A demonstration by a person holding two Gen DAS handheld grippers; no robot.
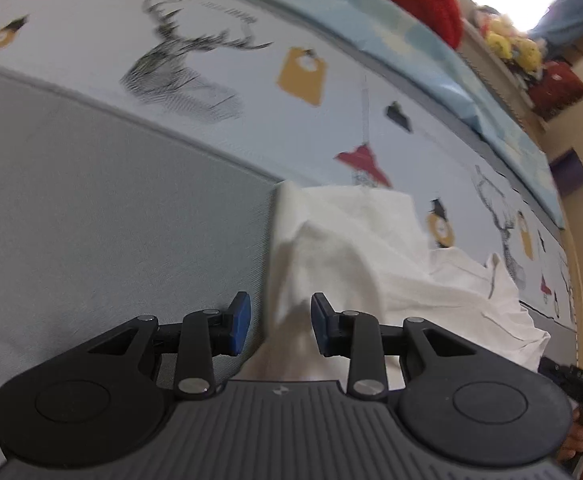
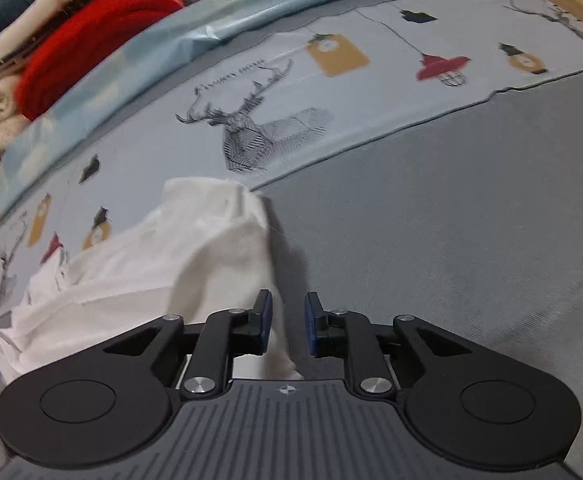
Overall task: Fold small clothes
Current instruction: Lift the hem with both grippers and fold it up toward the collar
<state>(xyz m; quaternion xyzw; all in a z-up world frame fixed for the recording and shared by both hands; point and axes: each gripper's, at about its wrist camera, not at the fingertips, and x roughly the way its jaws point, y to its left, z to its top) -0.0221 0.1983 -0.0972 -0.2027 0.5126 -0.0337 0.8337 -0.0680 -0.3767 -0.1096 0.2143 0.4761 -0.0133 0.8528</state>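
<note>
While both tools gape, white garment (image 1: pixel 355 248) borders bare grey sheet (image 2: pixel 471 216).

Both wrist views low, close, facing white garment (image 1: pixel 351 248) from opposite sides.

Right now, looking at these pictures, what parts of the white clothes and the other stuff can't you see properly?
- White garment, left wrist view: its near part is hidden behind the left gripper; what kind of garment it is stays unclear.
- White garment, right wrist view: its near edge passes under the right gripper.
- Red cloth: cut off by the frame's top, half buried in the pile.
- Deer print, left wrist view: blurred.
</note>
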